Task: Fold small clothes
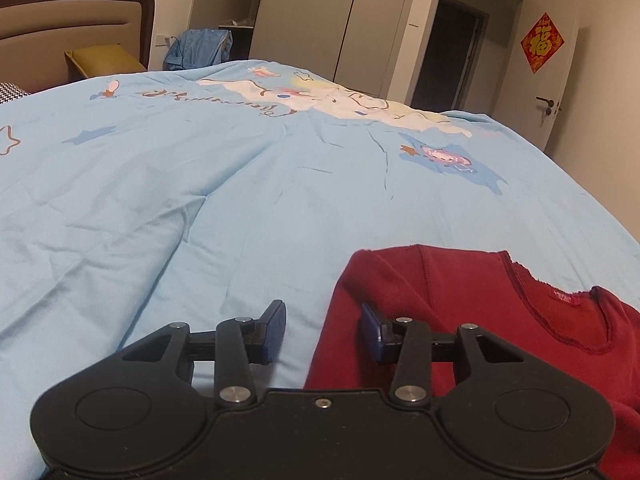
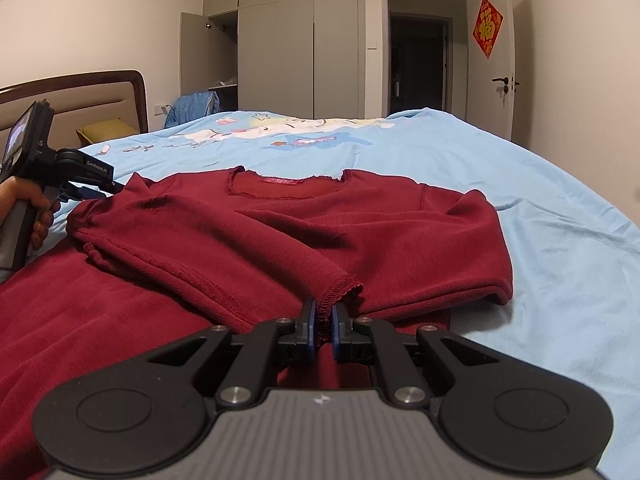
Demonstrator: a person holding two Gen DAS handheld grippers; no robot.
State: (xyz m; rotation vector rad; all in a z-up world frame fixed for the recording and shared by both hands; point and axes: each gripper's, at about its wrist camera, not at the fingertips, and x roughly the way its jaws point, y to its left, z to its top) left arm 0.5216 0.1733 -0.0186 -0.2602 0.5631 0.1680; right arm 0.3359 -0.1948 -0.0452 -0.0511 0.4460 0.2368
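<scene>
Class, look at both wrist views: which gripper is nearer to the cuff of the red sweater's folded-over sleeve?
Right. The right gripper is shut on the cuff. The left gripper hangs open at the red sweater's far shoulder edge.

Dark red sweater [image 2: 360, 224], plain, with a brighter red neck label [image 2: 283, 181], on a pale blue quilt [image 1: 200, 200] printed with white cartoon figures and blue stars. Both grippers carry blue pads [image 2: 310, 326] on black linkages; a red-and-gold diamond decoration [image 2: 487, 27] marks the white door [image 2: 520, 92].

On a light-blue bedspread [image 2: 560, 240], the right gripper [image 2: 325, 326] pinches a sleeve cuff [image 2: 340, 286] of a dark red sweater [image 2: 360, 216].
</scene>
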